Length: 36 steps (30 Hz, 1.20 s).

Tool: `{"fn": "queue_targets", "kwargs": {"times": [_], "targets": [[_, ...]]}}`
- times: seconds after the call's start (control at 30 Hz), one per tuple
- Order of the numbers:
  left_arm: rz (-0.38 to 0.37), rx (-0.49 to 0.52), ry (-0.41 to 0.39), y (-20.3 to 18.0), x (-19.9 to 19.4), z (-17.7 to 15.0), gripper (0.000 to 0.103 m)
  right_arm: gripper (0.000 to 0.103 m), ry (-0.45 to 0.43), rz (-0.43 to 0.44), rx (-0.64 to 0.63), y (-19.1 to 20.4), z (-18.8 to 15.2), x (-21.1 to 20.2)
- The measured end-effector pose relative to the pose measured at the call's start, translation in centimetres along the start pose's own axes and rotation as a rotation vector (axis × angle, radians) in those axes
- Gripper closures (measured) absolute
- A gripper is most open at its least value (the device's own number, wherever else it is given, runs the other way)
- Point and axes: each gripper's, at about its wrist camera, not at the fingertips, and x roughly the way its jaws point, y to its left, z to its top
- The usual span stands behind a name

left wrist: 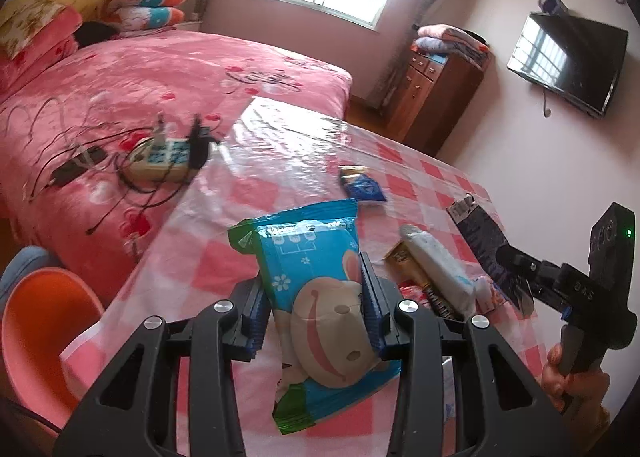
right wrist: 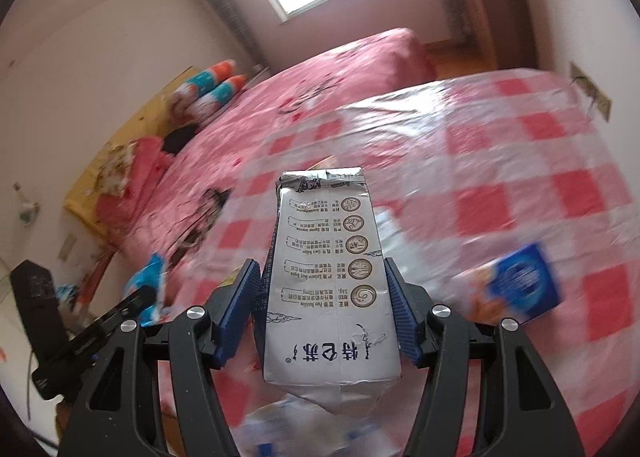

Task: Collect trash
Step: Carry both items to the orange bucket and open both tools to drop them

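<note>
In my left wrist view, my left gripper (left wrist: 316, 297) is clamped on a blue plastic snack packet with a cartoon face and green crimped ends (left wrist: 316, 297), held up above the desk covered in a glossy pink-and-white checked cloth (left wrist: 304, 153). On that desk lie a small dark blue wrapper (left wrist: 362, 185), farther off, and, closer to the right, a white crumpled tube-like wrapper (left wrist: 438, 267) resting on a gold-and-brown wrapper (left wrist: 404, 259). At the right edge I see my right gripper (left wrist: 516, 257) gripping a dark carton whose silver top points away. Beyond the desk stands a bed with a pink flowered cover (left wrist: 120, 89), carrying a cream power strip with black cables (left wrist: 164, 157), and an orange plastic chair (left wrist: 44, 333) sits at lower left. In my right wrist view, the right gripper (right wrist: 326, 289) pinches a silver-white milk carton printed with round emblems and dark characters (right wrist: 328, 277) between its blue pads (right wrist: 240, 305), above the checked cloth. A blue square packet (right wrist: 520, 283) lies blurred on the desk to the right, and my left gripper (right wrist: 120, 309) shows at the left edge with the blue packet.
</note>
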Motion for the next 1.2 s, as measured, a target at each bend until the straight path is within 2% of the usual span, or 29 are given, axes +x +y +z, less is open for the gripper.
{"fn": "queue_targets", "kwargs": {"times": [0.2,0.4,0.57,0.83,0.93,1.0,1.07,1.2], "targets": [[0.054,-0.082,-0.024,4.8,-2.8,-1.4,0.061,0.041,0.111,0.121,-0.082,6.7,-2.0,2.8],[0.149,-0.206,-0.06,11.5,-5.9,-3.2,0.061,0.041,0.222,0.236,-0.221,15.0,-4.1,6.2],[0.238,-0.347,-0.07,18.0,-7.9,-5.2,0.061,0.041,0.31,0.303,-0.348,22.0,-6.8,9.5],[0.297,-0.514,-0.047,24.8,-8.2,-7.8,0.06,0.04,0.426,0.39,-0.436,29.0,-10.3,15.2],[0.315,-0.556,-0.052,26.4,-7.9,-8.8,0.046,0.036,0.461,0.425,-0.45,30.9,-11.0,17.4],[0.331,-0.571,-0.057,27.2,-7.9,-9.2,0.033,0.018,0.469,0.417,-0.442,31.4,-11.3,18.3],[0.374,-0.551,-0.068,27.5,-8.2,-9.2,0.03,0.016,0.467,0.405,-0.413,31.1,-11.4,18.5],[0.391,-0.519,-0.084,27.6,-8.7,-9.3,0.025,0.015,0.418,0.349,-0.391,28.8,-11.1,17.6]]}}
